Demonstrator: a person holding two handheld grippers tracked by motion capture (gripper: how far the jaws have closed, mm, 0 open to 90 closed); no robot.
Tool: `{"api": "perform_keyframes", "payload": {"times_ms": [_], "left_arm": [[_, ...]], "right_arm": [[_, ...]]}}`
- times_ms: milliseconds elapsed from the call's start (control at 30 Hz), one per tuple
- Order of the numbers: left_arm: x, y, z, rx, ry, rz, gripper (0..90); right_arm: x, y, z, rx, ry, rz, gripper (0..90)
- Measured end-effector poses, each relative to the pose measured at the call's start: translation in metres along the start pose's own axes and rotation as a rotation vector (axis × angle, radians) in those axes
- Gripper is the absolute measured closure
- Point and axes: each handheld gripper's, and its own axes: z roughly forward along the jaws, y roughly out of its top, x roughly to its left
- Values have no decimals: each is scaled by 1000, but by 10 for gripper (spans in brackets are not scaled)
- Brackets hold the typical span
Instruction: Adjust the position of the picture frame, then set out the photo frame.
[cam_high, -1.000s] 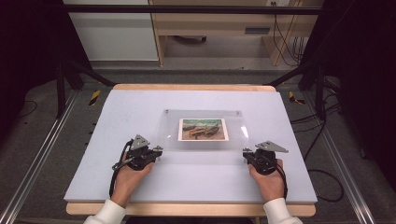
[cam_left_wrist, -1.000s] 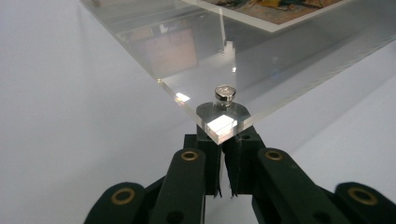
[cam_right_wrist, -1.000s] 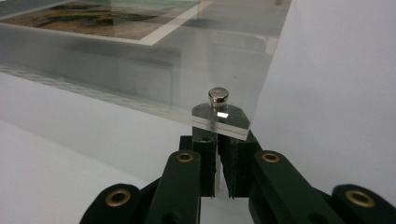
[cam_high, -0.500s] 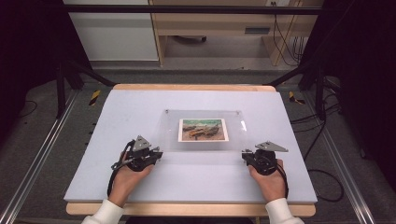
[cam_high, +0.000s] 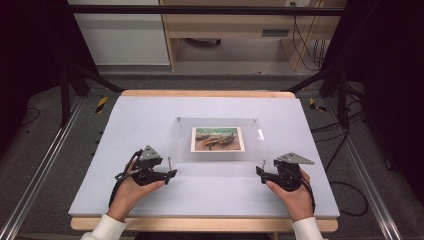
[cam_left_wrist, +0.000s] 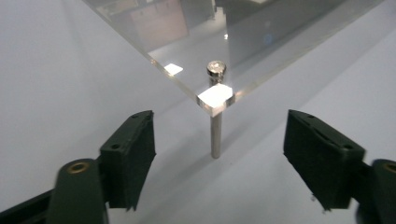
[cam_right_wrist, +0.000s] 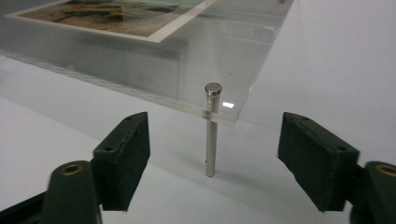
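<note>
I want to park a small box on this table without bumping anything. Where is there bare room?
The far strip between the clear plate and the table's back edge is bare, as are the margins left and right of the plate. The near middle, between the left tongs and right tongs, is open too. It is crowded at the plate's near corners, where the open tongs face its metal posts.

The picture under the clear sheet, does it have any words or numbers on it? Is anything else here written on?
No readable text anywhere.
Picture under the clear sheet: a painted scene, no legible words.
Metal posts: plain.
Both grippers: no labels visible.
</note>
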Motion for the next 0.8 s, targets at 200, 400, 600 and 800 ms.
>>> {"api": "perform_keyframes", "payload": {"times_ms": [200, 400, 600, 800], "left_arm": [[-1, 6, -13, 11, -24, 32, 79], [7, 26, -22, 41, -54, 31, 112], [14, 54, -24, 85, -46, 33, 131], [21, 63, -8, 126, -57, -7, 150]], "right_arm": [[1, 3, -13, -27, 20, 1, 128], [-3, 24, -12, 1, 25, -7, 213], [-4, 46, -3, 77, 30, -37, 274], [-3, 60, 7, 137, 15, -84, 317]]}}
